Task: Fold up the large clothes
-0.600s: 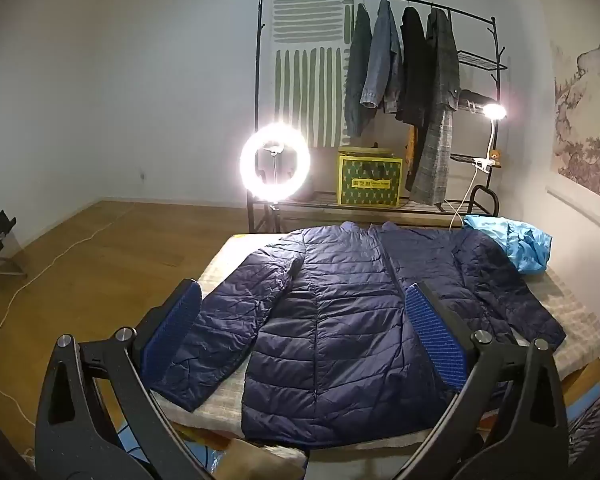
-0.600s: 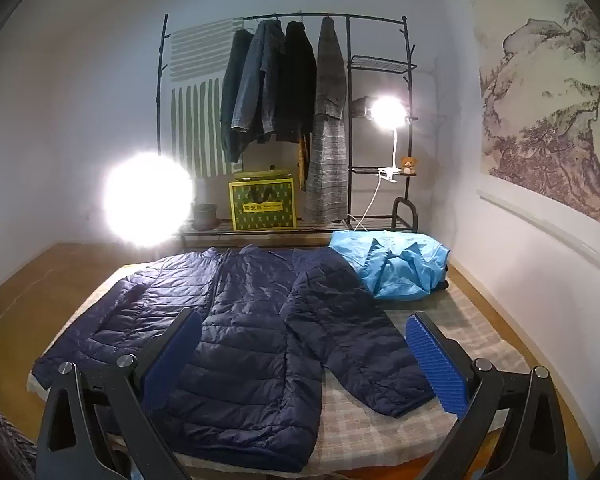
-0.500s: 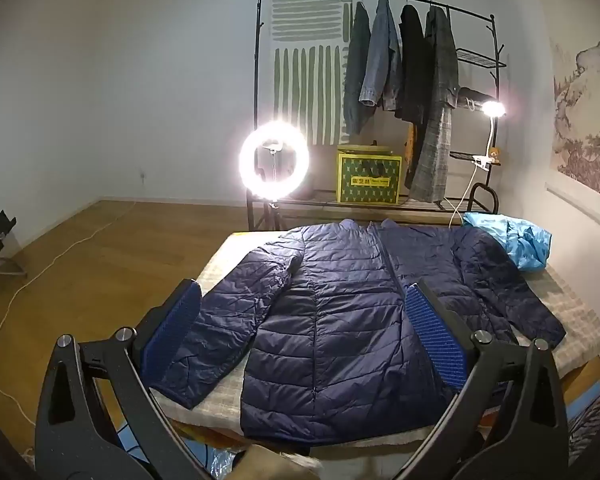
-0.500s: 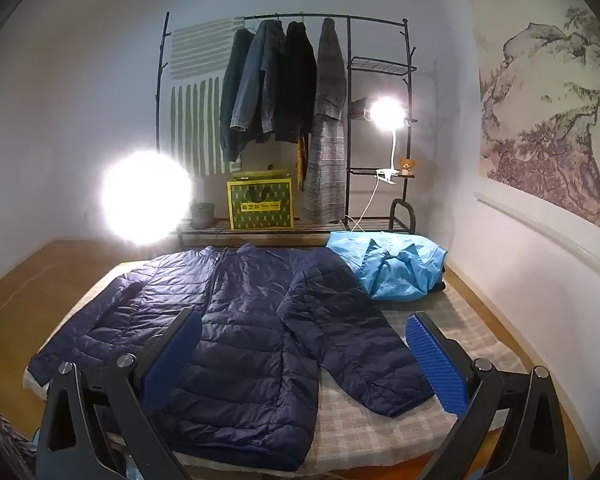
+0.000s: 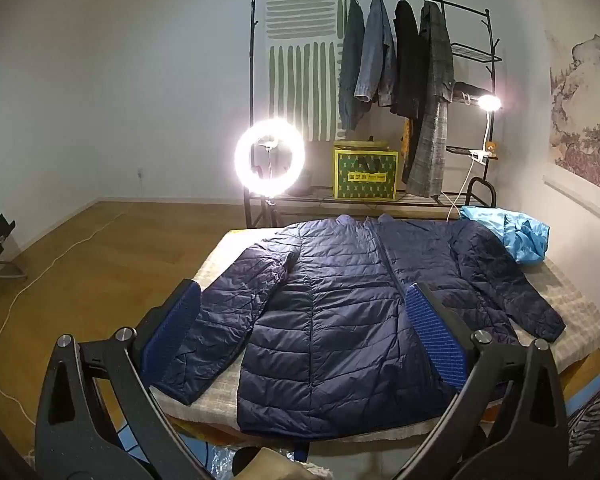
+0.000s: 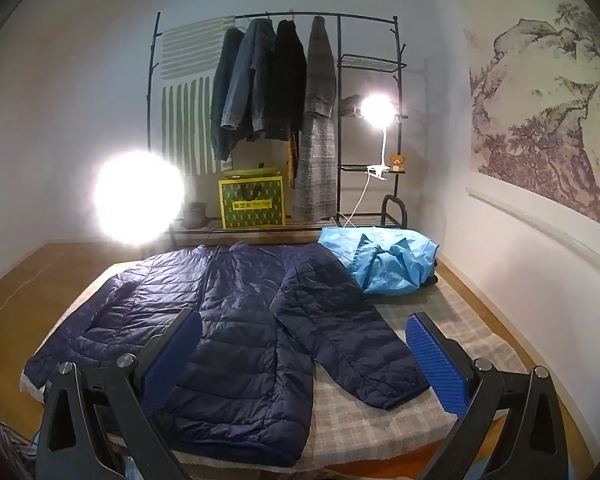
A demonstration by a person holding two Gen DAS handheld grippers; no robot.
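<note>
A navy quilted jacket (image 5: pixel 340 312) lies flat and front-up on the desk (image 6: pixel 452 312), which is covered by a pale plaid cloth; both sleeves are spread out to the sides and the hem is near the front edge. The left gripper (image 5: pixel 300 336) hangs above that front edge, its blue-padded fingers (image 5: pixel 172 332) spread wide and holding nothing. The right gripper (image 6: pixel 304 360) hangs over the jacket's right side, likewise spread and not touching it. A crumpled light-blue garment (image 6: pixel 384 260) sits at the far right corner, just beside the jacket's shoulder. Behind stand a clothes rack (image 5: pixel 380 64) with hanging coats and a glowing ring light (image 5: pixel 269 158).
</note>
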